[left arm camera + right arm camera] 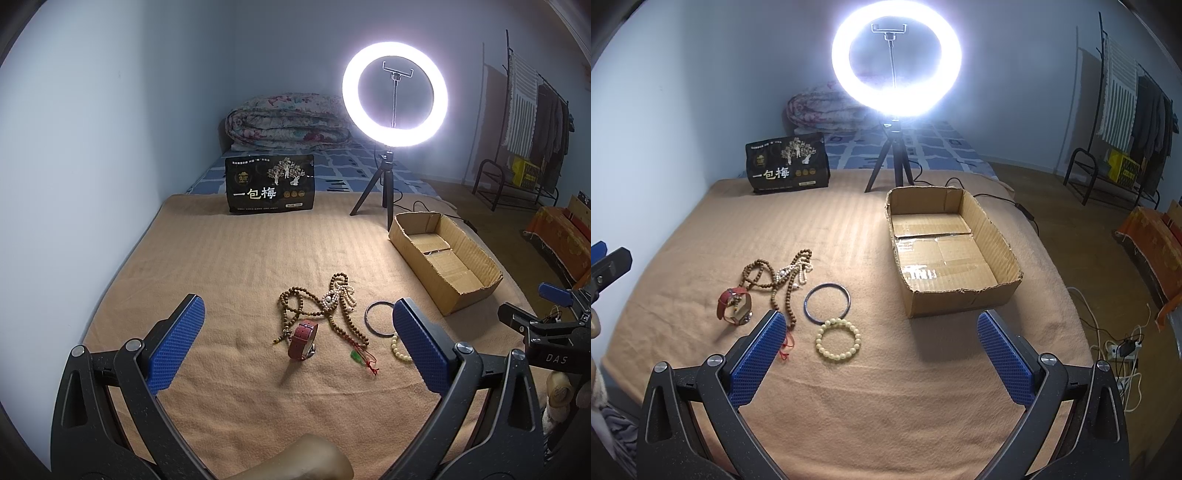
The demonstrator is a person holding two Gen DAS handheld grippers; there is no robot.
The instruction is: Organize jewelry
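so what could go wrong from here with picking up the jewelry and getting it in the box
The brown bead necklace lies tangled with the pearl strand and drapes over the red watch, so lifting one may drag the others. The thin dark bangle lies flat on the soft blanket, so open jaws may slip off it. The cardboard box looks light and may shift if nudged.

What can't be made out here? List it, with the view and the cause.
- Pale bead bracelet: left wrist view, partly behind the left gripper finger.
- Red cord end of the wooden bead necklace: right wrist view, runs behind the right gripper finger.
- Watch face: both views, too small.
- Small print on the black bag: too small.
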